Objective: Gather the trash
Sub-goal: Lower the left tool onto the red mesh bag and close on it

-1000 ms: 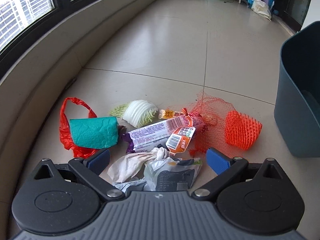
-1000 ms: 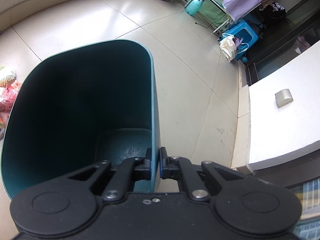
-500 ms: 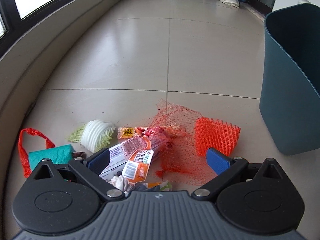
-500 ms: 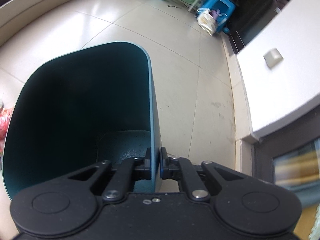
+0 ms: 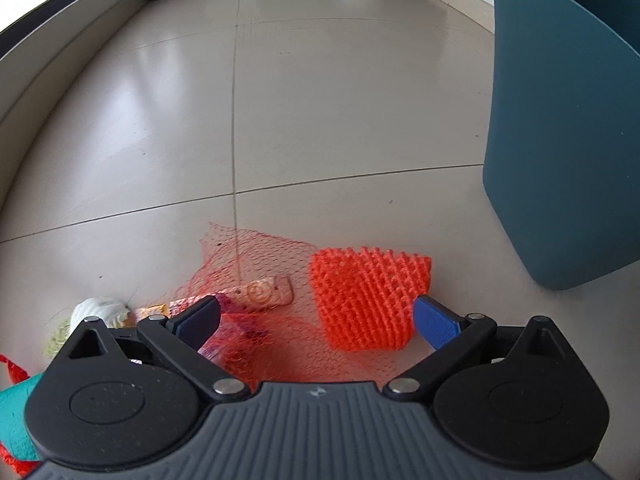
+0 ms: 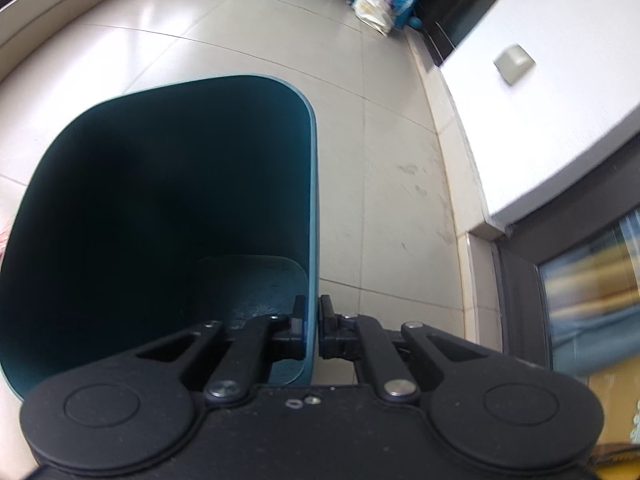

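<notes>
Left gripper [image 5: 314, 320]: jaws spread wide, nothing between the pads, hanging just over the trash pile on the tiled floor [image 5: 320, 120]. Orange foam net sleeve [image 5: 368, 298] sits between the fingertips, nearer the right-hand blue pad. Loose red mesh bag [image 5: 256, 280] spreads under and left of it, over a snack wrapper [image 5: 264, 294]. Cabbage chunk [image 5: 100, 312] further left; teal paper [image 5: 16, 416] at the frame edge.

Right gripper [image 6: 312, 330]: pressed together on the rim of the teal bin [image 6: 160, 220]. The bin's inside is dark and its contents can't be made out. In the left wrist view the bin stands right of the pile, clear of the sleeve.
</notes>
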The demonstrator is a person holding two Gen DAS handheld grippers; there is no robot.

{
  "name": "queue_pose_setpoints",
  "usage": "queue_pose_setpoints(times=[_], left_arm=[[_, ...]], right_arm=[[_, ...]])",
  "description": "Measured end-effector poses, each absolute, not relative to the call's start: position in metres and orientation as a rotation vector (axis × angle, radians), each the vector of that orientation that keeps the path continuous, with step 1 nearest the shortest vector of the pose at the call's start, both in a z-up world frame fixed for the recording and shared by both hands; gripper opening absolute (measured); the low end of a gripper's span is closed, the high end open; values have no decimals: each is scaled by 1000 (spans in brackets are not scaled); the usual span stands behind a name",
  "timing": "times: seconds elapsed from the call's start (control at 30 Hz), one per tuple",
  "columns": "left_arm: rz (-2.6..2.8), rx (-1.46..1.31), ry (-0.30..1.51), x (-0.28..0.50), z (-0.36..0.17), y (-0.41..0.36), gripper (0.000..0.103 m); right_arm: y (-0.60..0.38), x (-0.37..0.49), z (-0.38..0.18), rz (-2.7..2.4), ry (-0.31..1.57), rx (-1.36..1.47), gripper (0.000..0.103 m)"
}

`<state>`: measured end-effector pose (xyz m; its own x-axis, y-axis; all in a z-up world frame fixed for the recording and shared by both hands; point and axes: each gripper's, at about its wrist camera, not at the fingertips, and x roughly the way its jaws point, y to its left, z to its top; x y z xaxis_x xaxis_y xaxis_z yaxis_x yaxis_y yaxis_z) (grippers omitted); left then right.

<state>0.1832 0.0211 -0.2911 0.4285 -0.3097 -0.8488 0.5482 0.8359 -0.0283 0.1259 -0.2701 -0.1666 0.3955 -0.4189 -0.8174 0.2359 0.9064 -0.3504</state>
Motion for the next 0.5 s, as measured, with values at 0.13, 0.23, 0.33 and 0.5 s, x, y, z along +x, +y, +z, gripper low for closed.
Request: queue_pose_setpoints(times=[0.13, 0.23, 0.33, 0.5], left_arm=[[-644, 286, 969, 181, -296, -11, 103], [-697, 313, 958, 176, -303, -34, 103], [-672, 335, 965, 175, -311, -44, 103], [-561, 341, 924, 175, -300, -33, 103]], right_arm=[[-279, 122, -168, -457, 1113, -159, 4], [-283, 122, -171, -487, 1131, -144, 4], [-286, 119, -174, -518, 1145, -119, 4], [-287, 116, -177, -522, 1179, -122, 5]])
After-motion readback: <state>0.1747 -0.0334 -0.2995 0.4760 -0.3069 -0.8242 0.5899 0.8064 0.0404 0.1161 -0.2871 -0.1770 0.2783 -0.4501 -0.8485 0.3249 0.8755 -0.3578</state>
